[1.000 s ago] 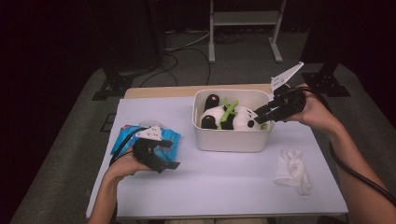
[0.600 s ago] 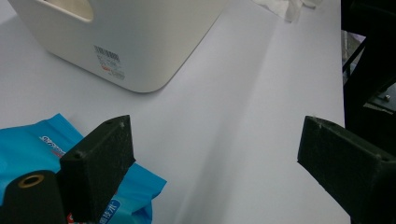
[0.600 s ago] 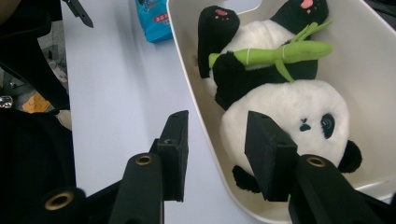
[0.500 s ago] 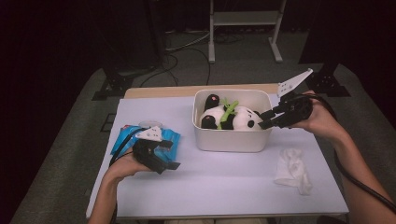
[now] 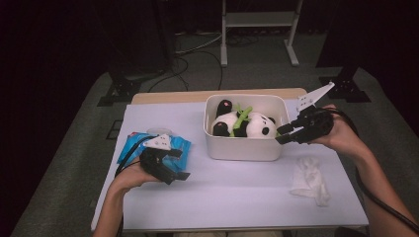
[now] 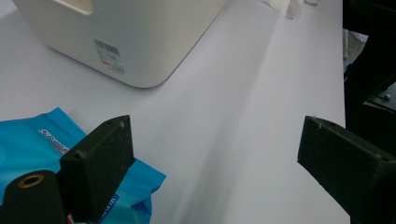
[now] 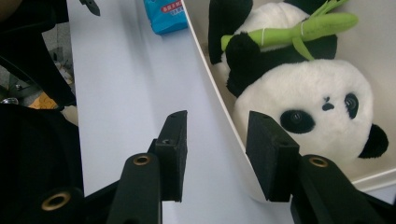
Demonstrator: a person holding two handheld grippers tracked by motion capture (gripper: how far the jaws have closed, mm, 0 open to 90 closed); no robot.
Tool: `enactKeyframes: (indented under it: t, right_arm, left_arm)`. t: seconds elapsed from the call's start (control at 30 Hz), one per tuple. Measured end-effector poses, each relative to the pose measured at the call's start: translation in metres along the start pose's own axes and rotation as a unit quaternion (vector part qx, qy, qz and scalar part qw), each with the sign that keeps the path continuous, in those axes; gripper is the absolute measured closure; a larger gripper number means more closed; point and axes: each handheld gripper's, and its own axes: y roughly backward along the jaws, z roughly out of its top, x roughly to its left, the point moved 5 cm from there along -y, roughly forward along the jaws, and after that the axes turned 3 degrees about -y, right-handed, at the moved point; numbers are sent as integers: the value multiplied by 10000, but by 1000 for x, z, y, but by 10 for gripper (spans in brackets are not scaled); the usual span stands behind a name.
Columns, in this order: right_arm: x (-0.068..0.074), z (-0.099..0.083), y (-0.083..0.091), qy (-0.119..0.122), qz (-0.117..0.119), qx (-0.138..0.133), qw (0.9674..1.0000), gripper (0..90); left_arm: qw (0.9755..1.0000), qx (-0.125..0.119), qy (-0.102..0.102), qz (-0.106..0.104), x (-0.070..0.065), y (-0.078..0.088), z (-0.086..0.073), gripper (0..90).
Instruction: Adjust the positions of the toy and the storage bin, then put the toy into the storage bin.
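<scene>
A white bin (image 5: 242, 148) stands mid-table with a black-and-white panda plush (image 5: 257, 126) and a green bamboo toy (image 5: 243, 117) inside. My right gripper (image 5: 282, 136) is at the bin's front right corner. In the right gripper view its jaws (image 7: 217, 149) are open and straddle the bin's wall (image 7: 212, 88), one outside and one inside next to the panda (image 7: 308, 102), with no pad pressing on it. My left gripper (image 5: 182, 164) rests low at the front left, open wide (image 6: 215, 154) over bare table, beside a blue packet (image 6: 28, 135).
A crumpled white cloth (image 5: 309, 180) lies on the table's right front part. The blue packet (image 5: 133, 143) sits near the left edge. A wooden strip (image 5: 163, 96) borders the table's far side, and beyond it are stand legs and cables on the floor.
My right gripper has come down and toward the near right corner of the bin, off the panda's top. The left gripper has stayed put.
</scene>
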Motion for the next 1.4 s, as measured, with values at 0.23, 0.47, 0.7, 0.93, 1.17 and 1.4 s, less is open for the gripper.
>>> enactKeyframes:
  t: [0.23,0.47,0.7,0.93,1.17,1.4]
  right_arm:
    - [1,-10,-1,-65,15,5,10000,571]
    - [4,-17,0,-81,18,-59,9999,567]
    - [7,-35,3,-194,-3,-184,9996,567]
    - [4,-49,3,-345,-8,-272,9990,567]
    - [3,-68,-2,-524,29,-378,9979,567]
    - [4,-82,-3,-649,27,-425,9970,567]
  left_arm:
    - [10000,7,-14,-7,0,-1,0,99]
    - [10000,5,-35,4,-1,0,1,99]
    - [10000,-9,-52,-9,-3,-1,2,99]
    - [10000,12,-2,-10,-1,-2,0,99]
    - [10000,-38,-54,13,-3,1,2,99]
    - [10000,-61,-13,56,-2,3,1,99]
